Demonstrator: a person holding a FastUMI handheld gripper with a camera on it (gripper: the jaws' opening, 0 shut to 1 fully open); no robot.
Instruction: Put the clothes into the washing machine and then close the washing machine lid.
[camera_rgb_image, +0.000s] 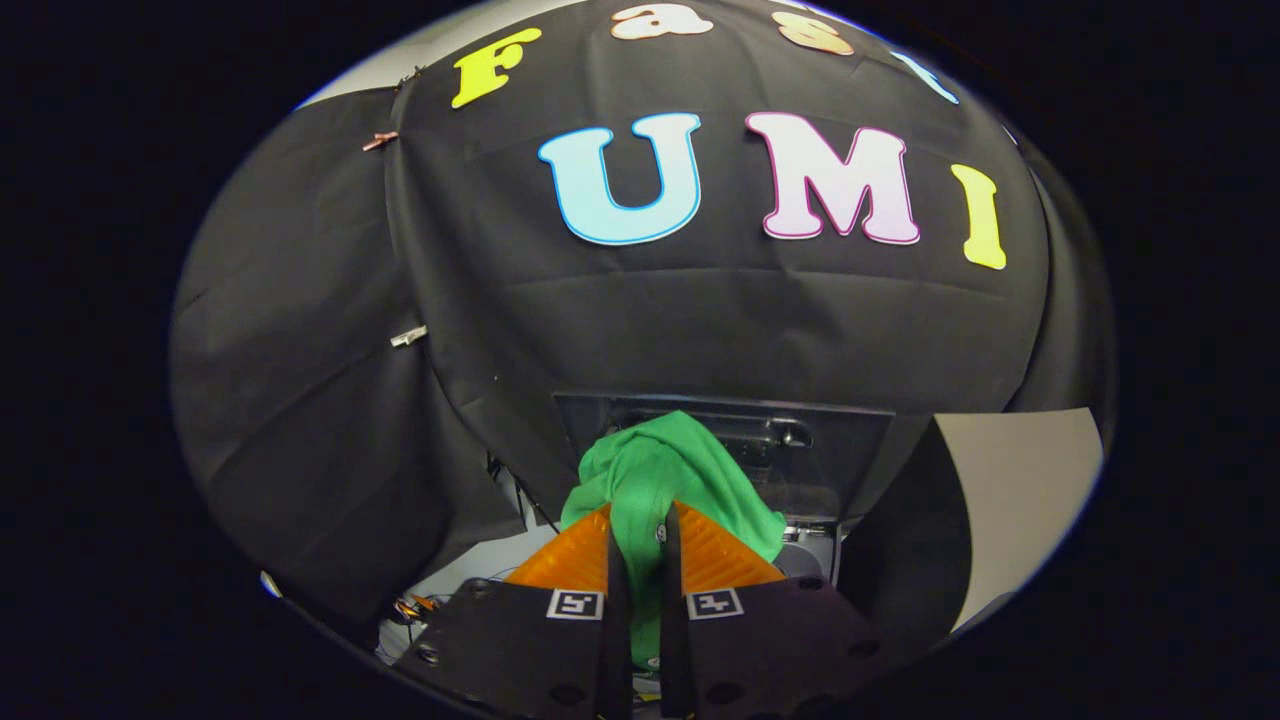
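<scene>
Your claw (640, 535) was clenched on the green garment (665, 475), both fingers pressing a fold of it between them with only a narrow gap left. The cloth bunched up above and ahead of the fingertips in a rounded heap, spilling a little further to the right finger's side, and a strip of it hung down in the slot between the fingers toward you.

What mattered for your next move was where the washing machine (820, 560) sat from there. Its raised lid (800, 450), a dark see-through panel, stood just beyond the garment, directly ahead along the fingers and a shade to their right. Pale parts of the machine's body showed low down beside the right finger, under the lid's lower edge. You could not see the drum opening itself; the cloth and the fingers hid it. My judgement was that it lay ahead of and below the claw, so the carry wanted to go forward and down, with the hanging strip kept off the rim. The lid remained up, so closing it was a step not yet done.
</scene>
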